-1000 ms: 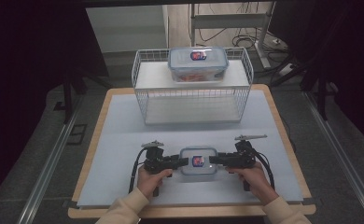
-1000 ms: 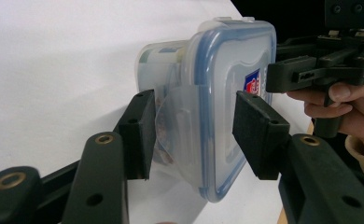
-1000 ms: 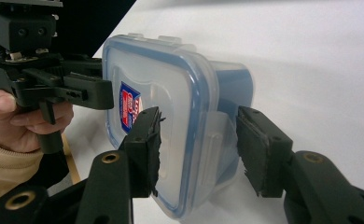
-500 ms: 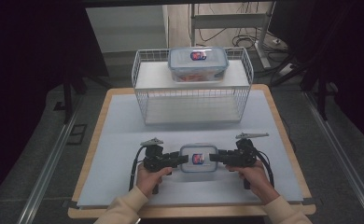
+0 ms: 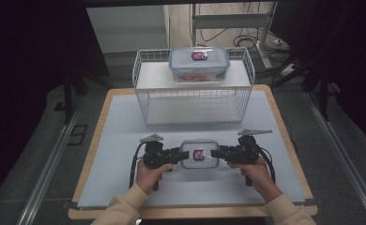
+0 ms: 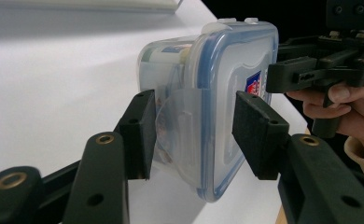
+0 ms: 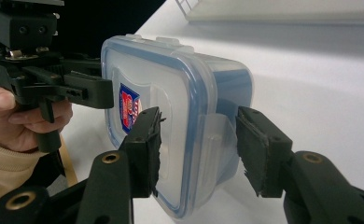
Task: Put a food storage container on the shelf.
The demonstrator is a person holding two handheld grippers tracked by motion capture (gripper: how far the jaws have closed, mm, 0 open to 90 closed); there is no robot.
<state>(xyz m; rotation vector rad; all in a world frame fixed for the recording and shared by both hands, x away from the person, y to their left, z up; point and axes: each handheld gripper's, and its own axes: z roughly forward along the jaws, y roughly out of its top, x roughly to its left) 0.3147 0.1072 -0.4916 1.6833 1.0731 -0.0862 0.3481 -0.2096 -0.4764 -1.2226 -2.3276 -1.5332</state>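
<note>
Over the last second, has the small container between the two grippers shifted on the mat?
No. The small container sits at the same spot relative to the wire basket behind it and the table's near edge.

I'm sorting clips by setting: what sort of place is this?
Probably a lab or recording workspace, not a home: a board-topped table ringed by dark surroundings, loose cables on the floor behind, and staged props, a wire basket and a lidded container.

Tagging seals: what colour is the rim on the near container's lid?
Blue rim on the near container's lid, clearest in the right gripper view.
</note>
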